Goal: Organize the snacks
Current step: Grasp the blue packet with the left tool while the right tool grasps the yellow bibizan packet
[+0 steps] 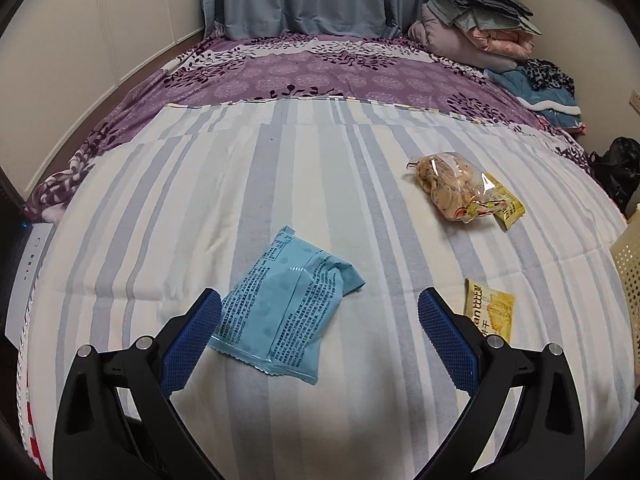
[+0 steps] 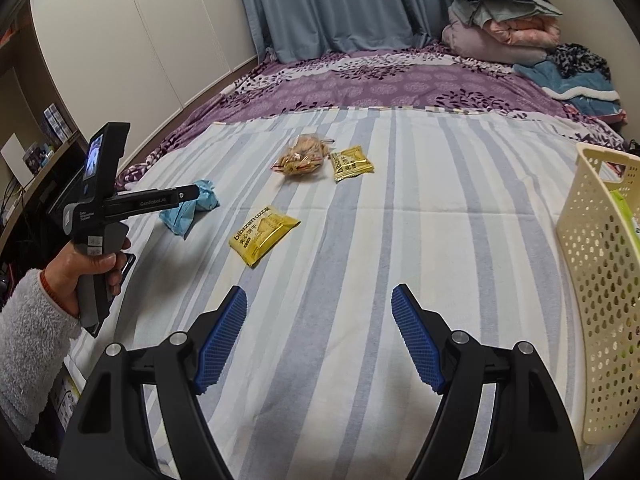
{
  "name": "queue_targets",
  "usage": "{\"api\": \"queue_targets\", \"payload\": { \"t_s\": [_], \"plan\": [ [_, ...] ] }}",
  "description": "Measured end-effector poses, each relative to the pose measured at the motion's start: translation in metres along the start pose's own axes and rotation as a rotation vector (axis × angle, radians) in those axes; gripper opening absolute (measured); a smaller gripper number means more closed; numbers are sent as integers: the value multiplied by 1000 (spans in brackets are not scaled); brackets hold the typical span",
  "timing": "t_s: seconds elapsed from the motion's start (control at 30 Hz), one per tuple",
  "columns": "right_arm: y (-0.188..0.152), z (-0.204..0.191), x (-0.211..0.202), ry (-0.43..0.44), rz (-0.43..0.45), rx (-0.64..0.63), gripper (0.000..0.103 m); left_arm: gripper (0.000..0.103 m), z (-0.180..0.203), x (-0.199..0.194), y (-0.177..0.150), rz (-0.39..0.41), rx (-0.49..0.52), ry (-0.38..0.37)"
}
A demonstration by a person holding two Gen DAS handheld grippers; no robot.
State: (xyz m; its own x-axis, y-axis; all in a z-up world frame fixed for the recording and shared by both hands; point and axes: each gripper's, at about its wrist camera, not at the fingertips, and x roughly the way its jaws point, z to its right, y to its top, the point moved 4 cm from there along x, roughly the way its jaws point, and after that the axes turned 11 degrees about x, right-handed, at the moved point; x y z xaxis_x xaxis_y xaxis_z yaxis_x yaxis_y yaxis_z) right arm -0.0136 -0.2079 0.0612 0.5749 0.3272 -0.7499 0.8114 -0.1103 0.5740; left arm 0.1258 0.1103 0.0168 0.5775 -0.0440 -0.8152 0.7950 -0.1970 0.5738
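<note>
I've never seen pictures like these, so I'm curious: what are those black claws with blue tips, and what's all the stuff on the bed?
Those claws are hand-held grabbers. A person holds one in each hand, and each carries a camera looking along its two fingers. One picture comes from the left gripper, the other from the right gripper. Both are open and hold nothing. On the striped sheet lie a blue packet, two yellow packets and a clear bag of snacks. A cream basket stands on the right.
</note>
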Motion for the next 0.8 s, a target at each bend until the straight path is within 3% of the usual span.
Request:
{"api": "queue_targets", "payload": {
  "t_s": [0.33, 0.47, 0.8],
  "plan": [
    [-6, -13, 21, 6, -56, -26, 75, 100, -12, 30, -3, -37, 25, -44],
    [-9, -18, 32, 7, -78, -35, 75, 75, -16, 36, -3, -48, 45, -23],
    [-4, -40, 70, 29, -129, -75, 75, 61, -16, 19, -6, -5, 16, -58]
  ]
}}
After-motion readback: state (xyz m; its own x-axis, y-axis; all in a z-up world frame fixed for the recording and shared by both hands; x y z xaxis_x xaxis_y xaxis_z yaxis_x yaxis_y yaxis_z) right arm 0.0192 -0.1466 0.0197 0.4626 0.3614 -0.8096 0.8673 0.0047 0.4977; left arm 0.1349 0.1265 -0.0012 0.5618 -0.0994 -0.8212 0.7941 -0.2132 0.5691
